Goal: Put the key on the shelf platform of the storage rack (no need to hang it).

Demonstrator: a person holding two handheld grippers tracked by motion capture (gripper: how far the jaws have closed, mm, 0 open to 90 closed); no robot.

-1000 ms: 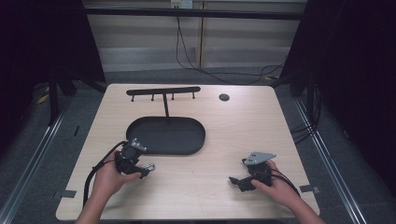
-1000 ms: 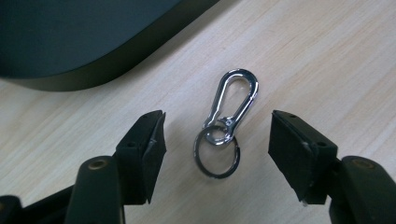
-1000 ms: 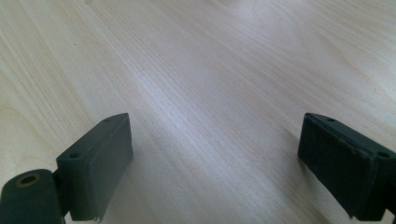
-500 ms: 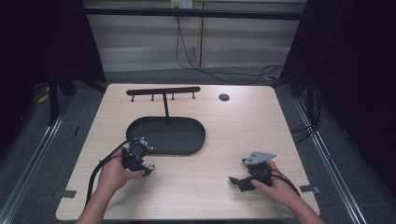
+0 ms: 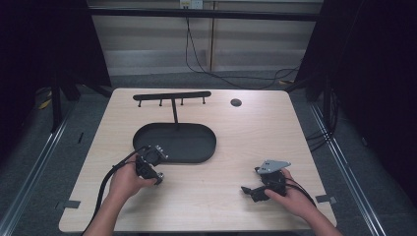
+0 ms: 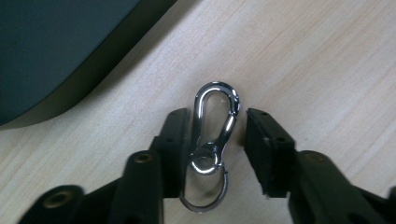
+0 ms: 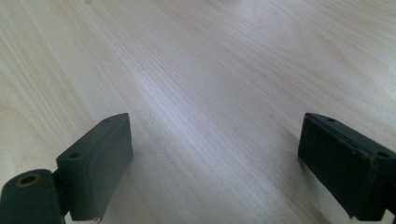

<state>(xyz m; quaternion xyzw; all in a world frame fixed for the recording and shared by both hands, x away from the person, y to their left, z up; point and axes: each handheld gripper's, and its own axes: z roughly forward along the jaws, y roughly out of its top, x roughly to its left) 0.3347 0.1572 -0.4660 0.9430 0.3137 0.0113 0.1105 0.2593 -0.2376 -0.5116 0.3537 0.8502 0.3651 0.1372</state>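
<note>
A silver snap-hook clip [image 6: 215, 122] with a key ring [image 6: 205, 189] lies flat on the wooden table, just off the rim of a black oval tray [image 6: 56, 51]. My left gripper [image 6: 218, 144] points down over it with the clip between its jaws, which have just been closing. The left pad [image 6: 177, 144] lies against the clip, while the right pad [image 6: 264, 149] stands a little apart from it. In the high view the left gripper [image 5: 156, 175] sits by the tray's [image 5: 196, 150] near left edge. My right gripper [image 5: 249, 190] [image 7: 215, 158] rests open over bare wood.
A black rack with several small hooks [image 5: 172, 96] stands on a post behind the tray. A round dark cable hole [image 5: 236, 102] sits at the table's far right. A cable [image 5: 110, 177] trails from the left gripper toward the table's near left edge.
The left hand has slid a little to the right along the tray's near edge. The right hand has stayed where it was.
</note>
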